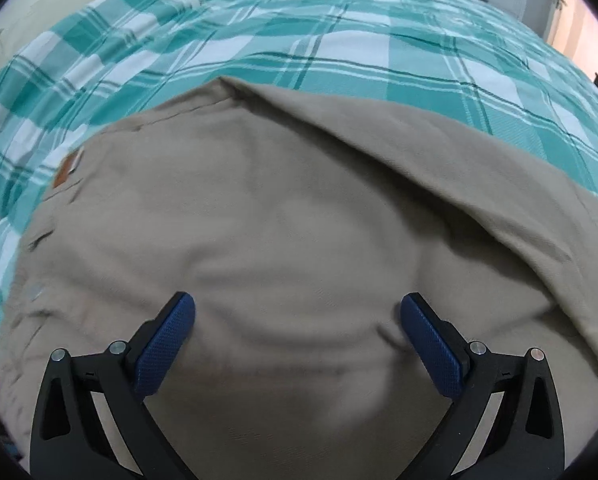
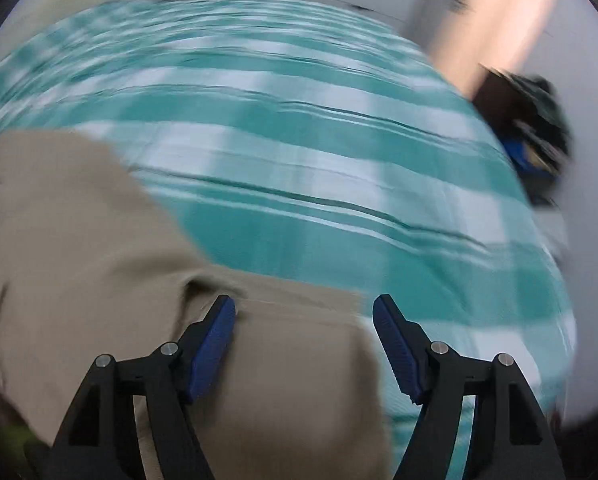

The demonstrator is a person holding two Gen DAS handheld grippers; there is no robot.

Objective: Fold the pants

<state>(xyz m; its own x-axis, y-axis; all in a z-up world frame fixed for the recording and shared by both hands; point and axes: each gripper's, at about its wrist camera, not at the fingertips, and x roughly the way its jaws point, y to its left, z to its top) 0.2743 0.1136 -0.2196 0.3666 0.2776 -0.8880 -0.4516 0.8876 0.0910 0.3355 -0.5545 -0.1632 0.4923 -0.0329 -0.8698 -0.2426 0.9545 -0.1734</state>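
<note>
Beige pants [image 1: 283, 208] lie on a teal and white plaid bed cover [image 1: 339, 48]. Their waistband with a brown label [image 1: 66, 168] and a metal button [image 1: 35, 291] is at the left of the left wrist view. A leg is folded over along the right side. My left gripper [image 1: 297, 312] is open just above the pants fabric, holding nothing. In the blurred right wrist view, my right gripper [image 2: 304, 312] is open over the right edge of the pants [image 2: 99, 248], with the bed cover [image 2: 339, 160] beyond.
A pale wall and a lit doorway [image 2: 495, 20] stand past the bed's far right. A dark pile with something blue [image 2: 531, 136] sits off the bed's right edge. A cream wall [image 1: 39, 4] is at the far left.
</note>
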